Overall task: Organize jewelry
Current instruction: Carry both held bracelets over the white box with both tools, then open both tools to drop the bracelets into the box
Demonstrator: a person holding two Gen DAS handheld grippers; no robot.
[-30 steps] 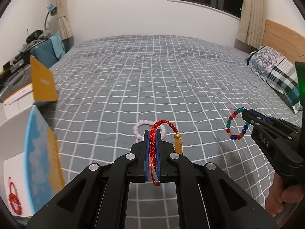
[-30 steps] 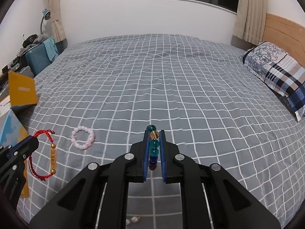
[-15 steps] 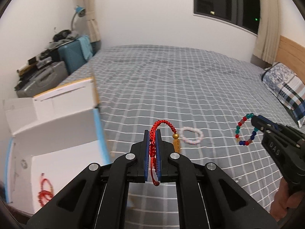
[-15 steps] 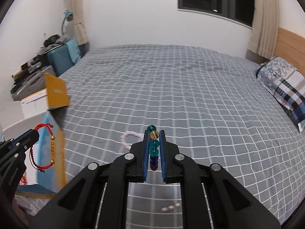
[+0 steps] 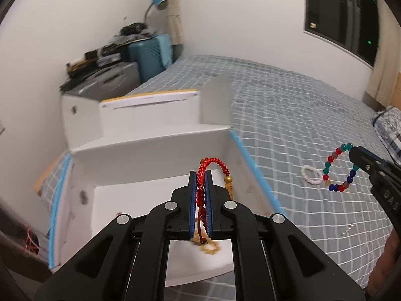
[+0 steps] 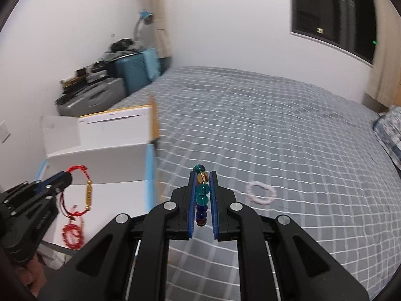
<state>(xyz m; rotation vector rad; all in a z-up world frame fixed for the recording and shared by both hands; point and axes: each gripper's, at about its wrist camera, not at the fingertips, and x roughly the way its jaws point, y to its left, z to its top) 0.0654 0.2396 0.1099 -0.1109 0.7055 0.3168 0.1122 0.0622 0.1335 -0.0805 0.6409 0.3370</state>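
Observation:
My left gripper (image 5: 200, 175) is shut on a red braided bracelet (image 5: 213, 163) with a gold charm and holds it over the open white box (image 5: 155, 195). It also shows in the right wrist view (image 6: 66, 176), with the bracelet (image 6: 80, 170) hanging. My right gripper (image 6: 202, 175) is shut on a multicoloured bead bracelet (image 6: 202, 193), held above the bed; the bracelet shows in the left wrist view (image 5: 338, 168). A pale pink bead bracelet (image 6: 260, 192) lies on the bedspread. A red bead bracelet (image 6: 72, 234) and a gold chain (image 5: 209, 247) lie in the box.
The box has blue-edged walls (image 5: 253, 173) and an upright lid (image 5: 150, 115). The grey checked bedspread (image 6: 275, 130) stretches to the right, with a pillow (image 6: 391, 130) at its far edge. Suitcases and clutter (image 6: 112, 82) stand by the wall. Small pearl earrings (image 5: 347, 229) lie on the bed.
Both grippers have swung left toward the box. The left gripper with the red bracelet now hangs over the box's inside. The right gripper still holds the bead bracelet.

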